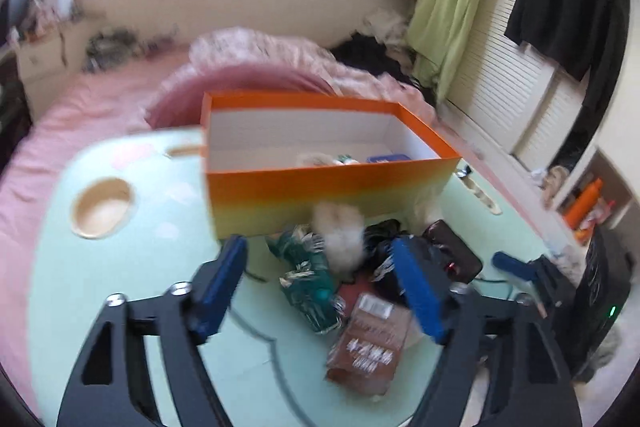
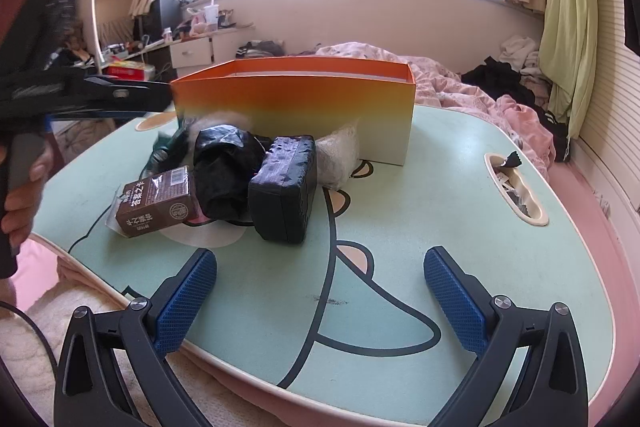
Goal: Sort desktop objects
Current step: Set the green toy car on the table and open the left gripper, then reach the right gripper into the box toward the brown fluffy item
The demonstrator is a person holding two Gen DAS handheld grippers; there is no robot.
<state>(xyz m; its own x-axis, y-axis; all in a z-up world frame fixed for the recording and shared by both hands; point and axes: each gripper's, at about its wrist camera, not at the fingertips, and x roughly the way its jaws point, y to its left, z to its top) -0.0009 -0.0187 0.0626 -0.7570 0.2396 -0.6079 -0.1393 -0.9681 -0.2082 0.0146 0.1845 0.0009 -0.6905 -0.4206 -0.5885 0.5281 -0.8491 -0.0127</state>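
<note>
An orange-to-yellow open box (image 1: 328,183) (image 2: 296,107) stands on a mint lap table (image 1: 120,267) (image 2: 420,227); a few items lie inside it. In front of it is a pile: a green patterned packet (image 1: 308,287), a fluffy cream ball (image 1: 340,235), a brown carton (image 1: 368,339) (image 2: 156,201), a black bag (image 2: 224,171) and a black block (image 2: 284,187). My left gripper (image 1: 320,291) is open above the pile, its jaws either side of the packet and carton. My right gripper (image 2: 320,303) is open and empty over the table's near edge, apart from the pile.
The table has a round cup hole (image 1: 102,207) at the left and a slot (image 2: 516,187) holding wrappers at the right. A pink bed with quilts (image 1: 260,59) lies behind. The left gripper and the hand holding it (image 2: 60,99) show at the left of the right wrist view.
</note>
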